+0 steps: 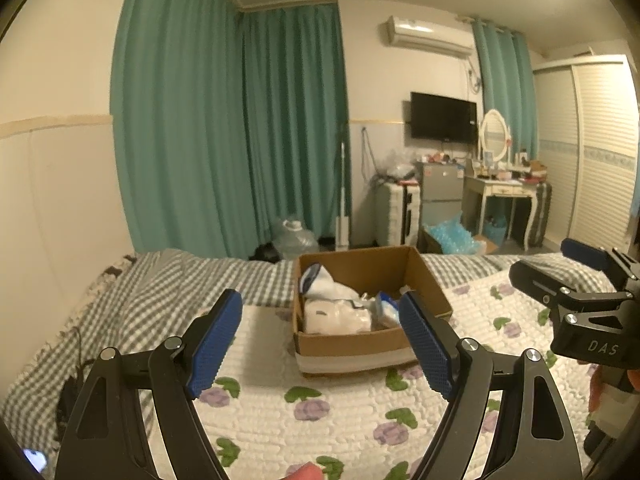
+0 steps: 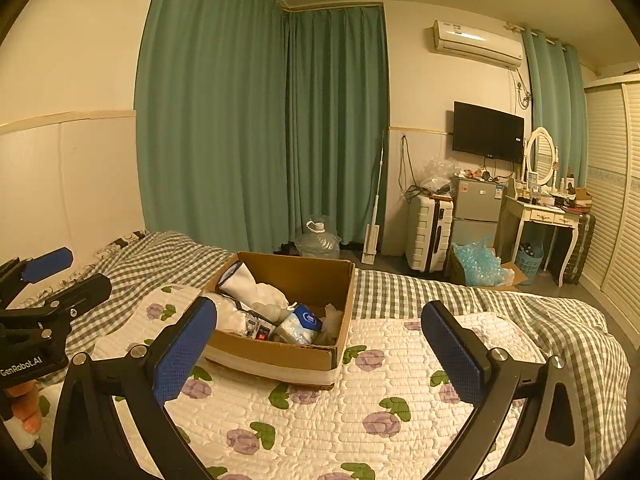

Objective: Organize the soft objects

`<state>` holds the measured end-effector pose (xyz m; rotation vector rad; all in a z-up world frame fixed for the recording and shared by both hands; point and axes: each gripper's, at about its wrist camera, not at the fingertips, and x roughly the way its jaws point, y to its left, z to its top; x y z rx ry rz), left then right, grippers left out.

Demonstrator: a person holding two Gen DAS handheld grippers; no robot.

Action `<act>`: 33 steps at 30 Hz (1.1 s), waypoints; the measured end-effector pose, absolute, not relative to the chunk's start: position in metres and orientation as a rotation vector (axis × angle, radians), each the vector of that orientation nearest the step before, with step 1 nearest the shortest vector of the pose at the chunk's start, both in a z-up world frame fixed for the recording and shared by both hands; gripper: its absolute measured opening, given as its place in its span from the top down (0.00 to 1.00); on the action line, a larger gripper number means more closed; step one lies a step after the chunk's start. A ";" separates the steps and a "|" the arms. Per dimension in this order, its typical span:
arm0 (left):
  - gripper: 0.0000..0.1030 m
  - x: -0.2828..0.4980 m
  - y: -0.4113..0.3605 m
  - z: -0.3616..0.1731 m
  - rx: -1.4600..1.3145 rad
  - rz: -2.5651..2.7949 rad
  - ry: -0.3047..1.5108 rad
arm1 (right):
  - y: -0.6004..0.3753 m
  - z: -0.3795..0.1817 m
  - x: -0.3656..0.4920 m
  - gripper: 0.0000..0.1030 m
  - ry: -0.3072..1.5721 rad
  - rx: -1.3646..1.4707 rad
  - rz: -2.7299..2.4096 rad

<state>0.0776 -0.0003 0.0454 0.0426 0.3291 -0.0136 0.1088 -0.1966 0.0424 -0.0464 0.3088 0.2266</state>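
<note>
Brown cardboard box (image 2: 280, 308) sits on our flowery white quilt (image 2: 360, 412), with white socks (image 1: 336, 314) and a blue-labelled soft pack (image 2: 300, 324) inside. Our left gripper (image 1: 320, 344) and right gripper (image 2: 320, 352) hover near the box, spread wide, holding nothing. Next we probably reach in and pinch something gently.

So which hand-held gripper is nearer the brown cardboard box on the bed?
Left, though only slightly. The left hand-held gripper hovers open directly in front of the brown cardboard box. The right hand-held gripper hovers open too, offset to the box's right.
</note>
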 end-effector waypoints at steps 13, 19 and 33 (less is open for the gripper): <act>0.21 0.077 -0.001 0.044 0.037 -0.019 0.334 | -0.196 0.045 0.107 0.00 0.313 -0.053 0.225; 0.21 0.077 -0.001 0.044 0.039 -0.017 0.334 | -0.196 0.046 0.108 0.00 0.314 -0.053 0.225; 0.21 0.077 0.001 0.043 0.037 -0.015 0.335 | -0.193 0.045 0.108 0.00 0.314 -0.057 0.229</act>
